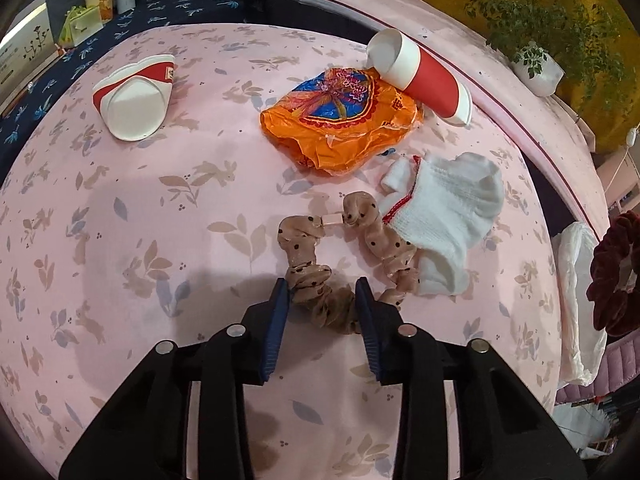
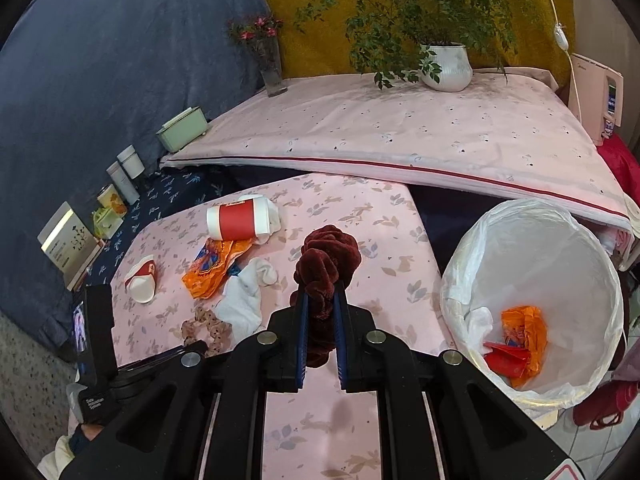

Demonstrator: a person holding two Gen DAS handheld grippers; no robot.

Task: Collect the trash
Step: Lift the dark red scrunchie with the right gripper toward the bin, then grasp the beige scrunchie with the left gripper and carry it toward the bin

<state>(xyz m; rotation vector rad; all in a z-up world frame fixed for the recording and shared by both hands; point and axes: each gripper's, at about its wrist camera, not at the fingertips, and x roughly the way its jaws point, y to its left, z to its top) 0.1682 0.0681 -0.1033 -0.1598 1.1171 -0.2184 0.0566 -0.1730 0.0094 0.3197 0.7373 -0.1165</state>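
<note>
1. The left gripper is standing open over the pink tablecloth, its blue pads on either side of the near loop of a beige dotted scrunchie, not yet pinching it.
2. The right gripper is clamping a dark red scrunchie between its pads, holding it above the table.
3. A white sock is lying against the beige scrunchie's right side.
4. An orange wrapper is lying beyond, with a red-and-white paper cup on its side touching its far edge.
5. A crushed cup is sitting well apart to the left.
6. The lined bin is standing beside the table, already holding orange and red scraps.
</note>
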